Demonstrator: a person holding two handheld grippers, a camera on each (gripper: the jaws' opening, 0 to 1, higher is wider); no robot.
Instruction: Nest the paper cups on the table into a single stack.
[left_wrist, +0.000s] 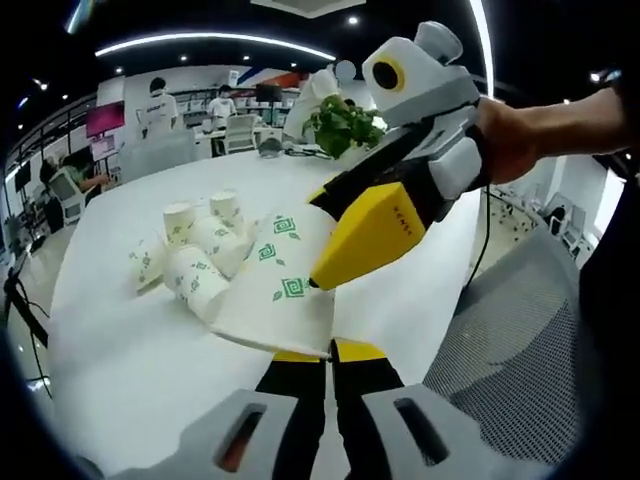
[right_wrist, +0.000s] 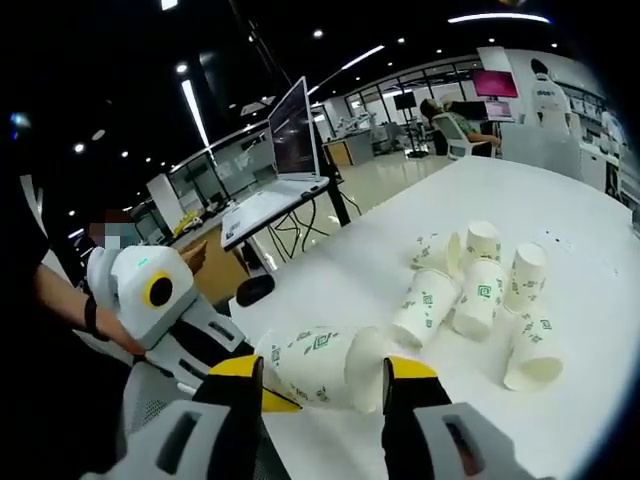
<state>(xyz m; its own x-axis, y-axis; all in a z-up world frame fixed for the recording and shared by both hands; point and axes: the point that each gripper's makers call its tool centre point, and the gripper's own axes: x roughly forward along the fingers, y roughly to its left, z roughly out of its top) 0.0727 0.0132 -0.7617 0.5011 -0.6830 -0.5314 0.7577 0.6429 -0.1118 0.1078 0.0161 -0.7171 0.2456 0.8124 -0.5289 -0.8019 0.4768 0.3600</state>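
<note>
While left tool (left_wrist: 327, 352) clamps cup stack (left_wrist: 275, 285) | right tool (right_wrist: 325, 375) apart | print illegible

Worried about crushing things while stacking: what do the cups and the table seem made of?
The cups look like thin matte white paper with a green printed pattern and rolled rims. The table looks like a smooth white laminate or painted top with a faint sheen, though its core material is unclear.

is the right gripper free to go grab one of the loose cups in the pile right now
Probably not yet. The right gripper has its jaws around the held cup, which the left gripper also clamps by the rim. The loose cups lie unobstructed on the table beyond.
</note>
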